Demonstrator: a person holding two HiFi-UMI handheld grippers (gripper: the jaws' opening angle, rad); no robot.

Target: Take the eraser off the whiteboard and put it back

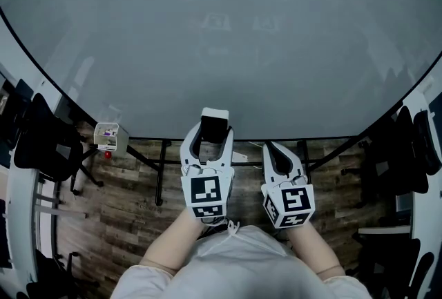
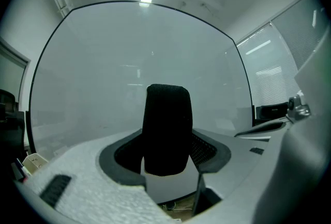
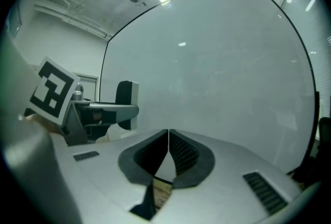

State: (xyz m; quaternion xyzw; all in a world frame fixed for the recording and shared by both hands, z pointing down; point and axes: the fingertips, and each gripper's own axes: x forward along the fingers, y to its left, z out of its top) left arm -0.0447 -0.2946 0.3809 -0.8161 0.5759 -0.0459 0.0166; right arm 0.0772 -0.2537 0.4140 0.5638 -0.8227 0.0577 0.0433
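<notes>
Seen from the head camera, the left gripper (image 1: 215, 130) pinches the eraser (image 1: 214, 121) by its two long sides at the lower edge of the whiteboard (image 1: 221, 35), while the right gripper (image 1: 276, 152) hangs just beside it with its jaws pressed together and nothing in them. Below both lies the wooden floor (image 1: 131, 215), and that is where the eraser would likely land if the hold slackened before the eraser sat flat on the board. From the left gripper view, the black felt of the eraser (image 2: 166, 130) stands upright between the pads, rising well above them. Only its lower part seems to be clamped, so a push against the whiteboard (image 2: 129, 62) made off-square could lever it round in the grip or tip it out. From the right gripper view, the right gripper (image 3: 168, 134) shows its pads meeting along one line. To its left the eraser (image 3: 125, 101) juts from the left gripper (image 3: 103, 112), its dark side and pale side both showing. Whether it touches the whiteboard (image 3: 222, 62) cannot be told from here. The chief risk, then, is letting go too soon: released while apart from the board, or with the wrong face towards it, the eraser would probably slide down or drop. The idle right gripper, so near, could also knock it during the set-down.
</notes>
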